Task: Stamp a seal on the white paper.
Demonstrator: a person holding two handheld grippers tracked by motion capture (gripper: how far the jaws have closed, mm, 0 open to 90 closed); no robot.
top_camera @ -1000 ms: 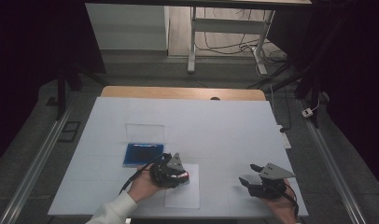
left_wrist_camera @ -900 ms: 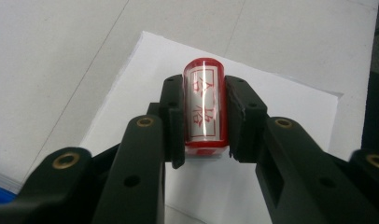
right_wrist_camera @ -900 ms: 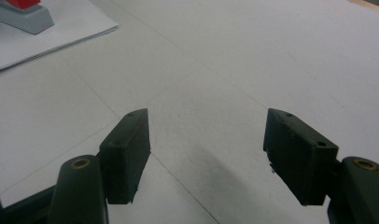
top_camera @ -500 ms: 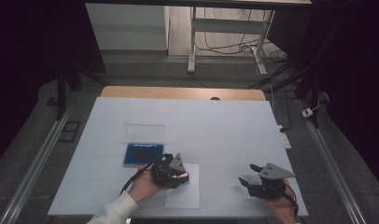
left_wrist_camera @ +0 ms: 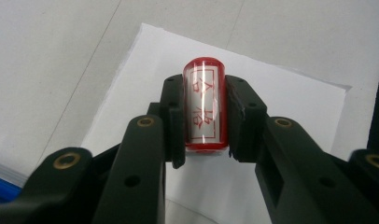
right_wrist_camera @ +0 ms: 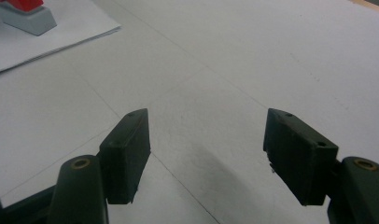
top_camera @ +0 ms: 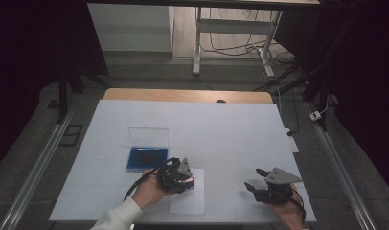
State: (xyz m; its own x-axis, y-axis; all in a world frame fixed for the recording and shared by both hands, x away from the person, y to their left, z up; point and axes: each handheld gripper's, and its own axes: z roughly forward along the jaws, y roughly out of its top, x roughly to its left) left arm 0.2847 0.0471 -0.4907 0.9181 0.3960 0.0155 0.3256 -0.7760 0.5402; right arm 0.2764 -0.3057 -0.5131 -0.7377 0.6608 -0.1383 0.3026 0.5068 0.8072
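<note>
Jaws of the left gripper (left_wrist_camera: 204, 119) clamp a red stamp (left_wrist_camera: 204, 105) standing upright on the white sheet of paper (left_wrist_camera: 281, 98) beside the blue ink pad (top_camera: 147, 158), while the right gripper (right_wrist_camera: 206, 156) hangs wide open, holding nothing

1. The left black two-jaw gripper (top_camera: 176, 176) has a blocky dark body topped by a small grey three-cornered plate; a thin black cable loops from it toward the wrist.
2. Seen up close in the left gripper view, its matt black arms carry brass-coloured round rivets and small recessed screw holes; the thick rectangular pads (left_wrist_camera: 172, 122) have bevelled corners.
3. The right black two-jaw gripper (top_camera: 263, 183) bears a larger grey three-cornered plate with dark dots, perhaps screws; its flat pads (right_wrist_camera: 127, 154) show paired holes and brass rivets behind.
4. A white knitted sleeve (top_camera: 119, 217) with a ribbed cuff covers the left forearm.
</note>
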